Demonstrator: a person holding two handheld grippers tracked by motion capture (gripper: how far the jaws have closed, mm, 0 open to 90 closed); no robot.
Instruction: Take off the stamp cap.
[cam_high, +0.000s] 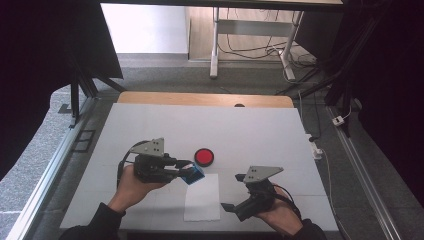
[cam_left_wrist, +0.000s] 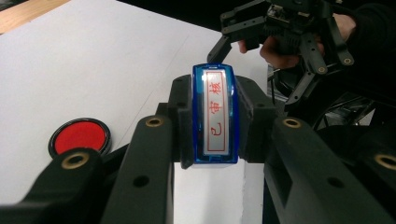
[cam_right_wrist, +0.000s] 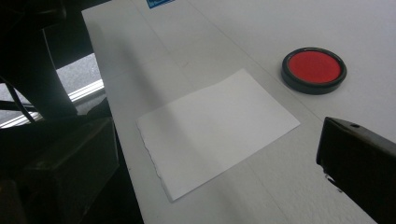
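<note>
A blue-cased stamp (cam_high: 194, 174) with red characters on its white face (cam_left_wrist: 215, 100) is clamped sideways between the jaws of my left gripper (cam_high: 186, 169) (cam_left_wrist: 215, 144), just above the table. Beyond it lies a round black ink pad (cam_high: 204, 156) (cam_left_wrist: 80, 136) (cam_right_wrist: 314, 69) with a red centre. A white sheet of paper (cam_high: 202, 197) (cam_right_wrist: 217, 128) lies flat near the front edge, right below the stamp. My right gripper (cam_high: 233, 192) (cam_right_wrist: 210, 154) stands open at the paper's right side, nothing between its jaws. It also appears far off in the left gripper view (cam_left_wrist: 261, 28).
The white table top (cam_high: 250, 135) has a wooden strip (cam_high: 205, 99) along its far edge. Metal rails (cam_high: 55, 165) run along both sides at floor level. Desk legs and cables (cam_high: 280, 55) stand beyond the table. A blue sticker (cam_right_wrist: 159, 2) sits at the table's corner.
</note>
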